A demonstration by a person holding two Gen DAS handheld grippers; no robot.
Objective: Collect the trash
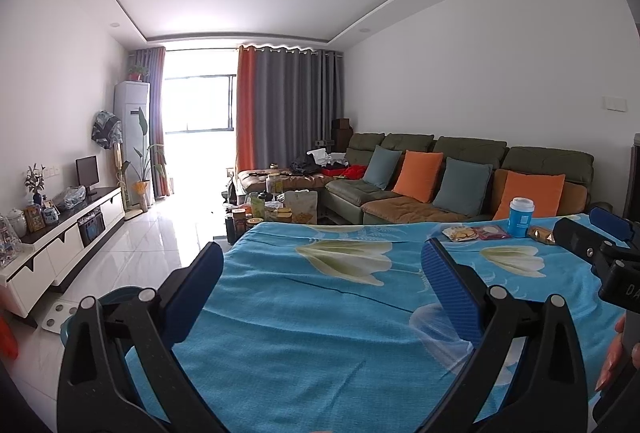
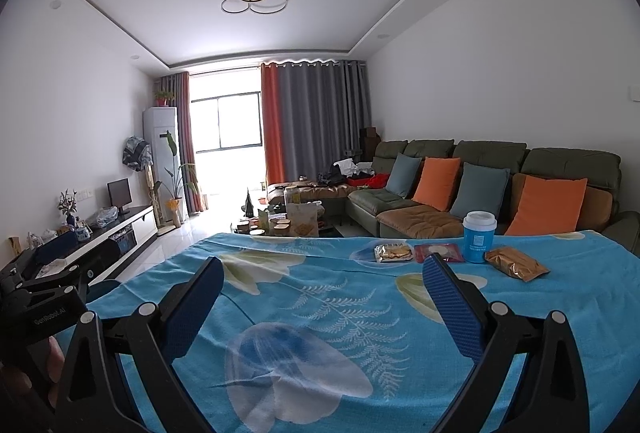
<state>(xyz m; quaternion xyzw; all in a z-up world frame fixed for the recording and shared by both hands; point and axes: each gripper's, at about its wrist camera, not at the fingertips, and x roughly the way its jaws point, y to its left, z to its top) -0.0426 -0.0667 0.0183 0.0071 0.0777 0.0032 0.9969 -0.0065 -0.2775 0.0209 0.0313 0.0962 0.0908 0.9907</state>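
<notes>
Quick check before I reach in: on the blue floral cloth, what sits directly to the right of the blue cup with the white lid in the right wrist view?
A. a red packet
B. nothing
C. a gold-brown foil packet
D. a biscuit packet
C: the gold-brown foil packet lies just right of the blue cup, while the red packet and the biscuit packet lie to its left.
</notes>
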